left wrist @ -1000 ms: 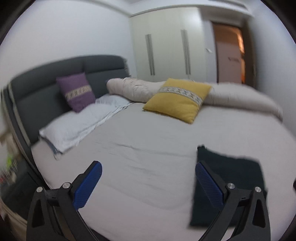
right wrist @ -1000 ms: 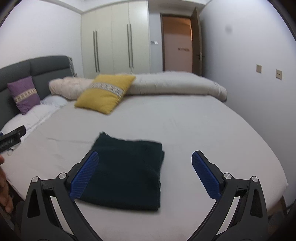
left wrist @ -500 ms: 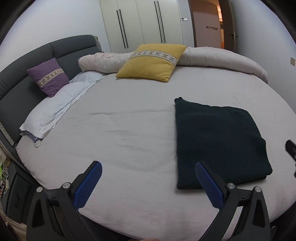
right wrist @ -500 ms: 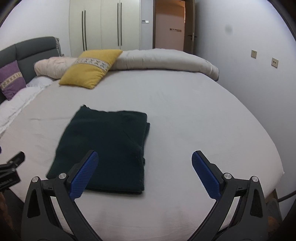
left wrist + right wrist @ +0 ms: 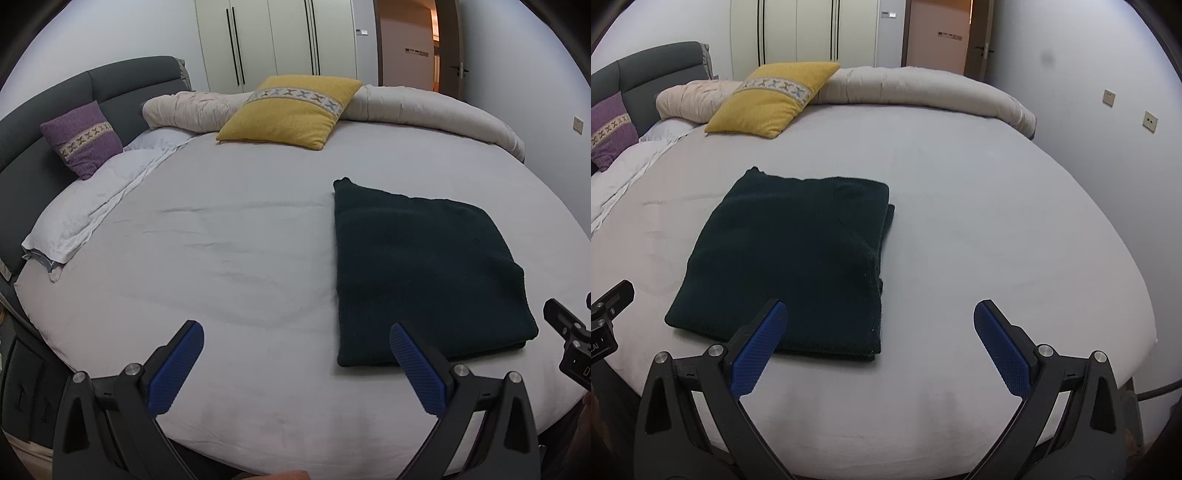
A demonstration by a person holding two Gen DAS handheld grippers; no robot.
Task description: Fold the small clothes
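Note:
A dark green garment (image 5: 424,266) lies folded into a flat rectangle on the white bed sheet (image 5: 221,258); it also shows in the right wrist view (image 5: 790,258). My left gripper (image 5: 295,354) is open and empty above the bed's near edge, its right finger close to the garment's near left corner. My right gripper (image 5: 875,332) is open and empty, held above the garment's near right corner. Neither touches the cloth.
A yellow cushion (image 5: 291,107), a rolled beige duvet (image 5: 436,110), a purple cushion (image 5: 81,138) and a white pillow (image 5: 96,210) lie along the far side and left. A dark headboard (image 5: 55,96) stands left. A wall (image 5: 1108,147) runs along the right.
Both grippers have tilted down and moved nearer over the bed, so the folded garment now shows larger and more from above. Both stayed open. The garment has not moved.

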